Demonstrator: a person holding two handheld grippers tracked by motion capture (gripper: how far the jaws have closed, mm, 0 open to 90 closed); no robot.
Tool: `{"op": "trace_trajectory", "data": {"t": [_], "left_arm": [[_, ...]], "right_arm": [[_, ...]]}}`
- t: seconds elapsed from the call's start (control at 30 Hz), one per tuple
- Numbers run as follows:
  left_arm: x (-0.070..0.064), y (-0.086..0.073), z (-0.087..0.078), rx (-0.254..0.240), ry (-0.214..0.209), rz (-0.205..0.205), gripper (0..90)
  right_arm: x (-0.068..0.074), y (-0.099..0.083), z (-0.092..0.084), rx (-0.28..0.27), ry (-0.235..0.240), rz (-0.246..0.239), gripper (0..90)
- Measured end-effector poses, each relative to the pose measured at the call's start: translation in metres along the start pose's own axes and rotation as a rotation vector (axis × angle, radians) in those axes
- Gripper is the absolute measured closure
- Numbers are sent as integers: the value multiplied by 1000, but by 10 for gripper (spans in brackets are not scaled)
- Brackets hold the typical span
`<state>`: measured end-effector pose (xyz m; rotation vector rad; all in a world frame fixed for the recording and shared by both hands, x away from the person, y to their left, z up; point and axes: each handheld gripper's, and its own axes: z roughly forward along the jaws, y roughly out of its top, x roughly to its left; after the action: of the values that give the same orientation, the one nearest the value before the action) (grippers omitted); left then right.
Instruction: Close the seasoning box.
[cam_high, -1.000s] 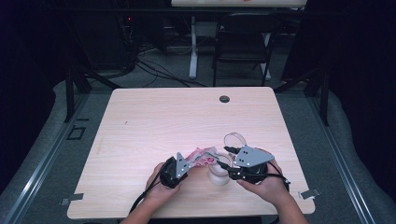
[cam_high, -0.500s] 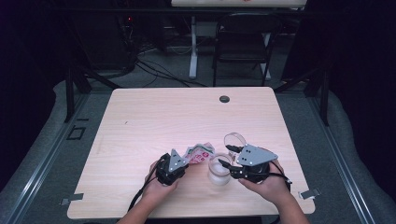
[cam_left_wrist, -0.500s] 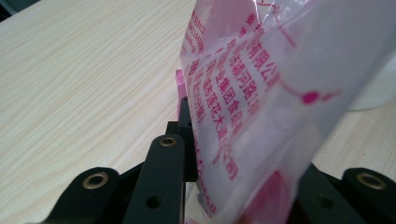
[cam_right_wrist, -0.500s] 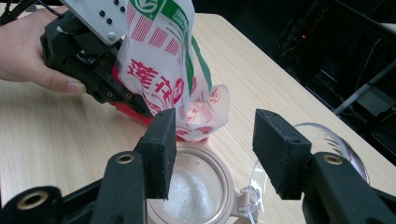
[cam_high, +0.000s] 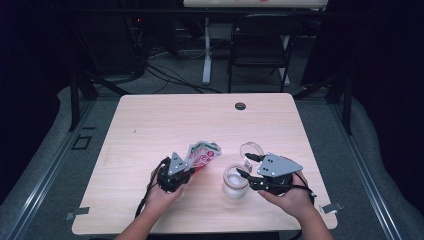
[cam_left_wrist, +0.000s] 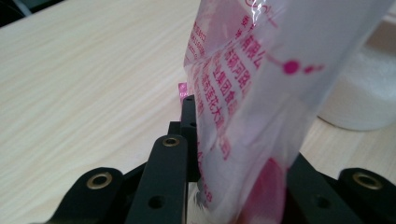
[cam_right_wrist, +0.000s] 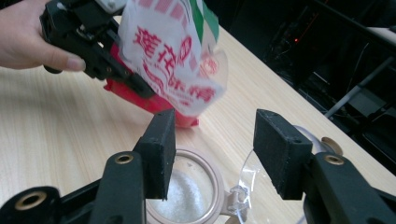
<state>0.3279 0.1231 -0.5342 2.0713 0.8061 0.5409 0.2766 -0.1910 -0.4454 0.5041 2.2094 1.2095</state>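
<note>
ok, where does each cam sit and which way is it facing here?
High view: above the person's side, facing forward and down on the table; forearms, hands, both grippers.
Left gripper view: on the left gripper, along its jaws clamping the pink-printed bag.
Right gripper view: on the right gripper, over the open glass jar.
Shared: bag and jar.

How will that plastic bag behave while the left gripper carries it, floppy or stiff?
Probably floppy: the bag is thin printed film that bulges and creases beyond the left gripper, whose jaws have just been closing on it. Likely slippery, since the film looks glossy in the left gripper view. It seems light, yet loose contents could shift it.
</note>
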Motion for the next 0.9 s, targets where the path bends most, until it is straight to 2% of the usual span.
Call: {"op": "trace_trajectory", "data": {"t": [0.17,0.37,0.5,0.7,0.83,0.9], "left_arm": [[18,-1,-16,-10,50,-19,798],[41,-11,-35,-14,112,-66,807],[54,-19,-47,-6,155,-77,814],[72,-35,-61,5,219,-121,821],[82,-46,-66,-4,255,-177,827],[85,-51,-66,9,271,-197,830]], "right_arm": [[-7,-1,-7,-23,-40,28,475],[-17,-3,-14,-40,-67,76,457],[-22,-6,-17,-45,-88,104,457],[-29,-10,-15,-42,-89,151,455],[-31,-10,-11,-39,-96,163,444],[-31,-11,-9,-36,-95,168,438]]}}
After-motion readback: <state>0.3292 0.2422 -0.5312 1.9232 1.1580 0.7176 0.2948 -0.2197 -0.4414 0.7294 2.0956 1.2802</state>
